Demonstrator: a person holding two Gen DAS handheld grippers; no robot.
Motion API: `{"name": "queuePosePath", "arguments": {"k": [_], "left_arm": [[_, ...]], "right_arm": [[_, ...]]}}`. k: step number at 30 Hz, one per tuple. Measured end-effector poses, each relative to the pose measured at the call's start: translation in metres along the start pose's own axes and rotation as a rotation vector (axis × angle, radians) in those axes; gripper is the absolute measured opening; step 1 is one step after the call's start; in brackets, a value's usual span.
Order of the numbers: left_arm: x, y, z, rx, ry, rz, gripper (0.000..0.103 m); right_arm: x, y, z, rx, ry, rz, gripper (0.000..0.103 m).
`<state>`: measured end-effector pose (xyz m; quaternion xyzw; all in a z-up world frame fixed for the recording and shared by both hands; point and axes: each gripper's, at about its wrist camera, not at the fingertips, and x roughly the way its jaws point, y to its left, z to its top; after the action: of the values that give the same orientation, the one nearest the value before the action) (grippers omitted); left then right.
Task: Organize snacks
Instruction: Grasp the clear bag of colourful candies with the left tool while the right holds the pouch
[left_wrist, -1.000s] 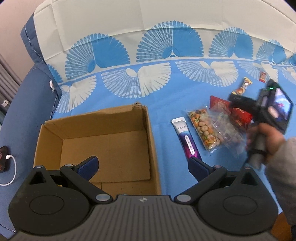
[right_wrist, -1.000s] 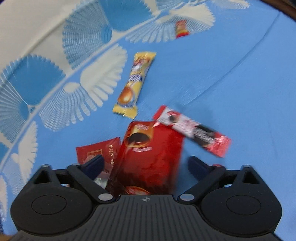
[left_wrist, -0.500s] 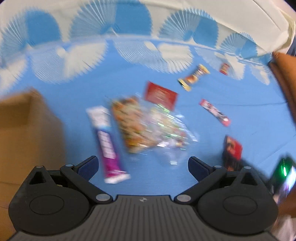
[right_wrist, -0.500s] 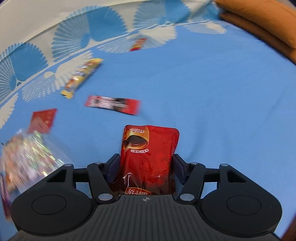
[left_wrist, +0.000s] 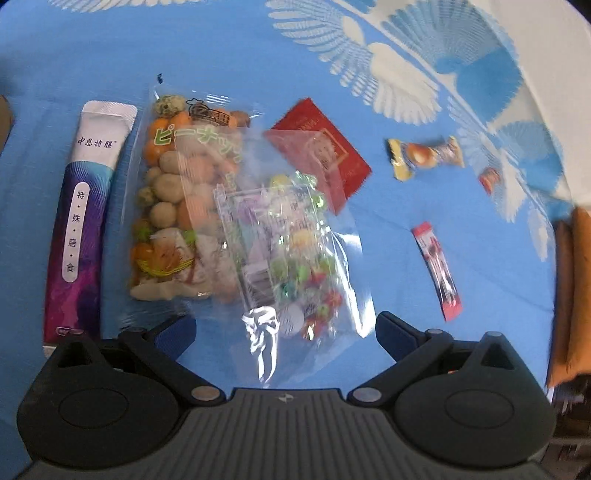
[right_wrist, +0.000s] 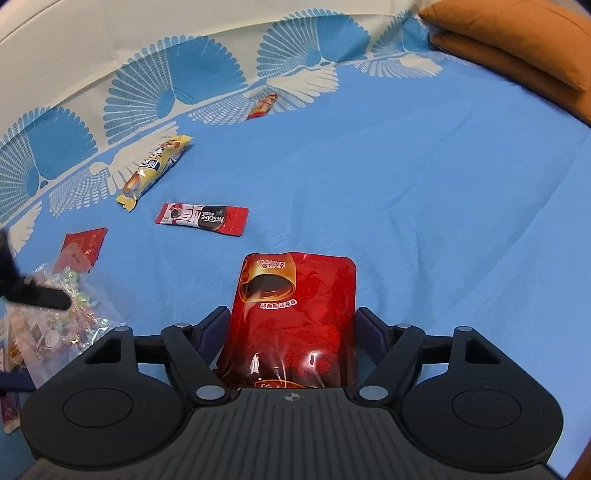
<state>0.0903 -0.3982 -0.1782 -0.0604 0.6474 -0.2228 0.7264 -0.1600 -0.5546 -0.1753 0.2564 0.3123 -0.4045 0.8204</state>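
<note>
The right gripper has its jaws clamped on a red pouch, lifted clear of the blue cloth — the only snack in hand. The left gripper hangs with its jaws spread wide and empty just above a clear candy bag, which lies partly over a bag of mixed nuts and a flat red packet.

Most of the sorting looks to be ahead. Loose on the cloth are a purple-and-white sachet beside the nuts, a yellow-ended bar, a small red sweet and a red coffee stick. No container shows in either view, so I cannot tell whether anything is already stowed. By my reading the pouch needs delivering and the candy bag is the likely next pickup.
</note>
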Motion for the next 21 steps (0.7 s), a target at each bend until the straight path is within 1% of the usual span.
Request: {"name": "queuePosePath", "arguments": {"k": [1,2,3,4,5,6,7,8,11,13,15,18,21], "left_arm": [[0.001,-0.001,0.002,-0.022,0.003,0.011,0.1],[0.0,-0.003,0.003,-0.042,0.005,0.033,0.095],[-0.001,-0.004,0.004,-0.056,0.0,0.072,0.075],[-0.003,-0.006,0.004,-0.055,0.0,0.104,0.051],[-0.006,-0.007,0.003,-0.043,0.013,0.099,0.04],[-0.008,-0.003,0.003,-0.045,0.029,0.067,0.01],[-0.012,0.0,0.002,-0.058,0.039,0.031,0.01],[-0.018,0.002,0.0,-0.065,0.038,0.03,0.009],[-0.042,0.0,-0.01,0.015,-0.013,0.035,0.006],[-0.058,0.004,-0.018,0.054,-0.025,0.017,0.003],[-0.081,0.009,-0.027,0.093,-0.04,-0.012,0.0],[-0.112,0.014,-0.04,0.159,-0.083,-0.033,0.0],[-0.14,0.02,-0.05,0.168,-0.104,-0.025,0.0]], "right_arm": [[0.0,0.001,-0.001,-0.011,-0.006,-0.002,0.076],[0.0,0.001,-0.001,-0.019,-0.011,-0.006,0.075],[-0.001,0.001,-0.002,-0.027,-0.016,-0.012,0.071],[-0.002,0.001,-0.002,-0.034,-0.019,-0.021,0.067],[-0.003,0.0,-0.002,-0.034,-0.023,-0.027,0.065],[-0.004,-0.001,-0.002,-0.031,-0.024,-0.029,0.062],[-0.006,-0.003,-0.002,-0.023,-0.021,-0.028,0.06],[-0.007,-0.004,-0.001,-0.012,-0.013,-0.028,0.06],[-0.017,-0.007,0.001,0.026,0.023,-0.016,0.058],[-0.027,-0.01,0.0,0.068,0.041,0.003,0.057],[-0.041,-0.011,-0.004,0.09,0.037,0.015,0.056],[-0.064,-0.007,-0.011,0.108,0.027,0.039,0.056],[-0.084,0.002,-0.016,0.1,0.019,0.063,0.056]]}}
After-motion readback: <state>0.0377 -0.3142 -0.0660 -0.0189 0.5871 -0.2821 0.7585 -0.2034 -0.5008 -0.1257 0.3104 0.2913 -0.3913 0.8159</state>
